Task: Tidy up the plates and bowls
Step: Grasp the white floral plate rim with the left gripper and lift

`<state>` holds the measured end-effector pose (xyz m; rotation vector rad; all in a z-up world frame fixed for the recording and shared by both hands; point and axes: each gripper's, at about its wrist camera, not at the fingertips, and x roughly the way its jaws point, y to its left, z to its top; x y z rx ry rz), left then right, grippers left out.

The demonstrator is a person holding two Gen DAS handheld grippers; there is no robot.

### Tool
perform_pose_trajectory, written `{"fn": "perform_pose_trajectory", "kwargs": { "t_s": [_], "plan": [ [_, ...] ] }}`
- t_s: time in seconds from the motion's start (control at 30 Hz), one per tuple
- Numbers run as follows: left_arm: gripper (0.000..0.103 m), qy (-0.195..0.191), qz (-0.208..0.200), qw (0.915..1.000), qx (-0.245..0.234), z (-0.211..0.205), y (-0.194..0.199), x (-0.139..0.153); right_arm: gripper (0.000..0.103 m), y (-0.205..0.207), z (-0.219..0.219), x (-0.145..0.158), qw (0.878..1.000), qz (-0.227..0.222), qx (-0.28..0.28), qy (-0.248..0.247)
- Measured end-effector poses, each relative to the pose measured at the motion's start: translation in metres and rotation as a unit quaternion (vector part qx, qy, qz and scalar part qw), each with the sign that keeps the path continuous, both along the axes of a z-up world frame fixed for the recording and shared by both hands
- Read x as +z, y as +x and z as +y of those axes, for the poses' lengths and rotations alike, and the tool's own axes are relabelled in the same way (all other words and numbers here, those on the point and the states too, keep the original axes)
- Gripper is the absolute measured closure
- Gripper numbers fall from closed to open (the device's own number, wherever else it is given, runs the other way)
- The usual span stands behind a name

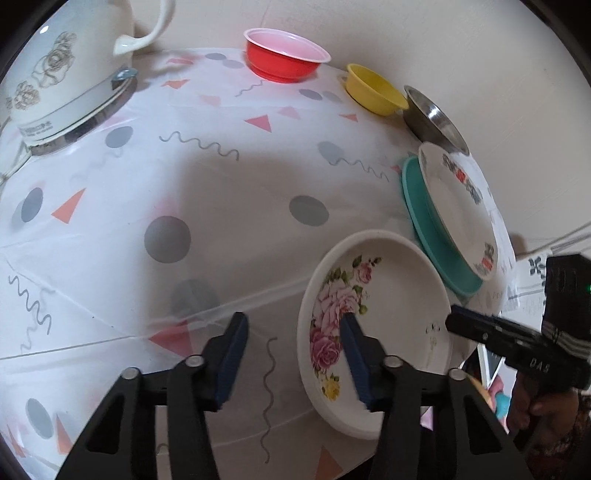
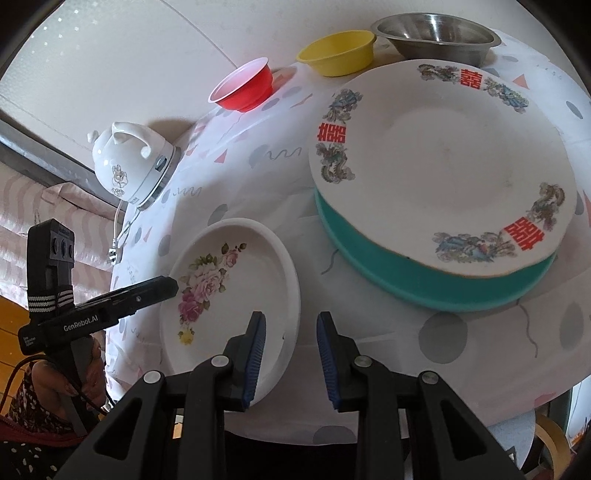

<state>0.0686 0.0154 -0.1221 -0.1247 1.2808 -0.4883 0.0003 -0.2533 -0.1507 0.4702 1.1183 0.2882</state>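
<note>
A white rose-patterned dish lies near the table's front edge. My left gripper is open, its right finger over the dish's left rim, its left finger outside. My right gripper is open astride the dish's right rim; it shows in the left wrist view. A white plate with red characters lies on a teal plate. A red bowl, yellow bowl and steel bowl stand along the back.
A white electric kettle stands at the table's left, its cord hanging off the edge. The patterned tablecloth covers the table. A wall is right behind the bowls.
</note>
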Motion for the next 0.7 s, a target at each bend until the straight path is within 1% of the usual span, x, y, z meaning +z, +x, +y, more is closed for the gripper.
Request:
{"fn": "perform_pose_trajectory", "kwargs": {
  "t_s": [0.07, 0.1, 0.23, 0.3, 0.33, 0.37, 0.47, 0.53, 0.6, 0.7],
  "plan": [
    [0.061, -0.001, 0.005, 0.9999, -0.01, -0.001, -0.001, -0.003, 0.076, 0.001, 0.002, -0.001, 1.0, 0.001, 0.003, -0.003],
    [0.061, -0.002, 0.009, 0.9999, -0.014, -0.001, -0.002, -0.004, 0.077, 0.002, 0.003, -0.001, 1.0, 0.001, 0.005, -0.002],
    [0.063, -0.01, 0.012, 0.9997, -0.019, -0.001, -0.003, -0.005, 0.078, 0.003, 0.008, -0.003, 1.0, 0.003, 0.011, 0.0],
    [0.069, -0.011, 0.015, 0.9995, -0.025, -0.003, -0.004, -0.006, 0.081, 0.004, 0.01, -0.003, 1.0, 0.003, 0.014, -0.002],
    [0.078, -0.012, 0.018, 0.9992, -0.033, -0.004, -0.005, -0.007, 0.081, 0.004, 0.01, -0.004, 1.0, 0.002, 0.015, -0.004],
    [0.082, -0.012, 0.018, 0.999, -0.039, -0.005, -0.007, -0.007, 0.083, 0.005, 0.011, -0.004, 1.0, 0.003, 0.014, -0.008],
    [0.082, 0.008, 0.006, 0.9987, -0.049, -0.011, -0.008, -0.006, 0.085, 0.007, 0.013, -0.004, 1.0, 0.001, 0.014, -0.015],
    [0.082, 0.013, 0.001, 0.9988, -0.047, -0.01, -0.006, -0.005, 0.085, 0.01, 0.015, -0.003, 1.0, -0.003, 0.016, -0.022],
    [0.082, 0.018, -0.004, 0.999, -0.041, -0.009, -0.002, -0.005, 0.085, 0.015, 0.015, -0.002, 1.0, -0.009, 0.013, -0.018],
    [0.082, 0.013, -0.007, 0.9996, -0.026, -0.006, 0.007, -0.005, 0.085, 0.024, 0.015, -0.004, 1.0, -0.01, 0.006, -0.012]
  ]
}}
